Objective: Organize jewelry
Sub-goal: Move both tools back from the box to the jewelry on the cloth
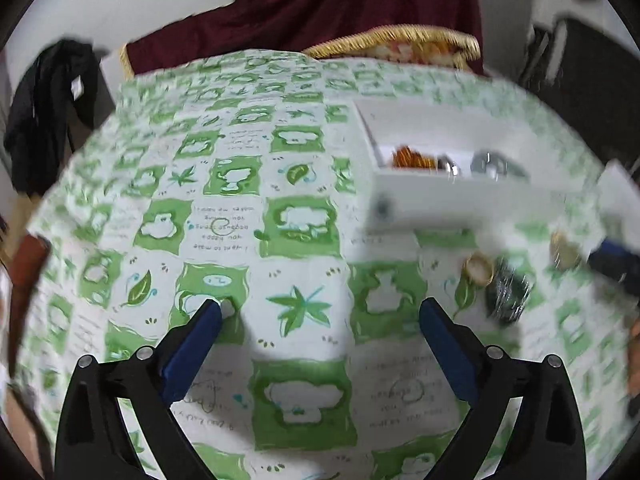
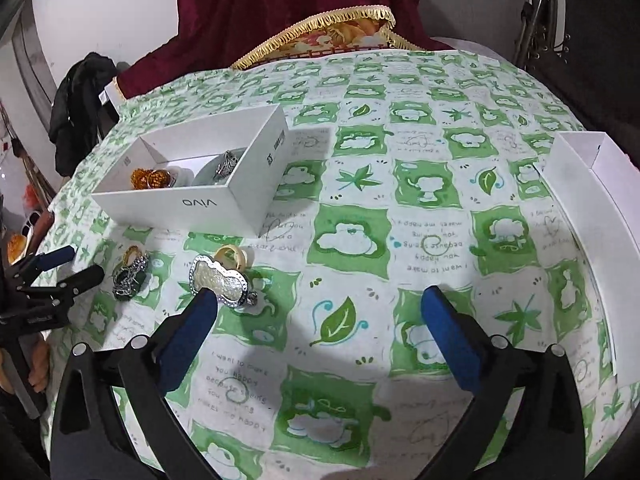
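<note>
A white open box [image 2: 192,204] printed "vivo" holds orange-gold pieces [image 2: 150,178] and a silver piece [image 2: 226,166]. On the green checked cloth in front of it lie a silver-rimmed pendant [image 2: 220,280], a pale ring [image 2: 232,258], a gold ring [image 2: 132,254] and a dark chain bracelet [image 2: 128,280]. My right gripper [image 2: 320,298] is open, and its left fingertip overlaps the pendant's near edge. My left gripper [image 1: 320,308] is open over bare cloth, left of the box [image 1: 440,196], the gold ring [image 1: 478,268] and the bracelet [image 1: 508,292]. The left wrist view is blurred.
A white lid [image 2: 592,216] lies at the table's right edge. A dark red cloth with gold fringe [image 2: 320,28] hangs behind the table. A black garment [image 2: 76,108] hangs at the back left. A dark chair frame [image 2: 560,20] stands at the back right.
</note>
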`<action>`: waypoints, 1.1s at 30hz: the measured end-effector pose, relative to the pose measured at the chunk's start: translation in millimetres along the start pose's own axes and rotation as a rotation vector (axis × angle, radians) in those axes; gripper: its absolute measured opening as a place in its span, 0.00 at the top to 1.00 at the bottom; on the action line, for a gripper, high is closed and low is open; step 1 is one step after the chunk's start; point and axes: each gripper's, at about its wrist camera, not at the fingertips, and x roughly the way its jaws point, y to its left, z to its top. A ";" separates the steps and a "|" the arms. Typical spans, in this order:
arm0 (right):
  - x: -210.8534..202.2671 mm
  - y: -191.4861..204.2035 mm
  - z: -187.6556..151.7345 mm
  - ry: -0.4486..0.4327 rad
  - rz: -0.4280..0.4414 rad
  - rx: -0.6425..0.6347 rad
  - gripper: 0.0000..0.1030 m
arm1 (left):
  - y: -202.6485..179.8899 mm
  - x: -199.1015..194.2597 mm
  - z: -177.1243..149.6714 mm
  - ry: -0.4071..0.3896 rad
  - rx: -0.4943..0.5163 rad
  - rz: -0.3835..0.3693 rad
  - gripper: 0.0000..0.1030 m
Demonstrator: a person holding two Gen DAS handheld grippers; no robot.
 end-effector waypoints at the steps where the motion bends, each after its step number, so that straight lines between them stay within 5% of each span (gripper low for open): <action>1: -0.1 0.5 -0.1 0.001 -0.002 -0.003 0.04 | -0.4 -1.0 -0.7 -0.005 0.008 0.002 0.03; 13: -0.1 2.7 1.2 0.009 -0.016 -0.014 0.04 | 2.6 -5.8 -6.0 -0.009 -0.001 -0.025 0.03; 19: 0.2 4.4 1.2 0.012 -0.022 -0.020 0.04 | -33.6 -21.7 -4.0 -0.090 0.114 -0.090 0.03; 25: 0.1 4.1 1.4 0.012 -0.021 -0.018 0.04 | -71.7 -7.8 7.9 -0.045 0.175 -0.104 0.03; 33: 0.4 4.9 2.0 0.013 -0.024 -0.020 0.04 | -23.0 -2.7 -2.0 0.004 0.046 -0.048 0.03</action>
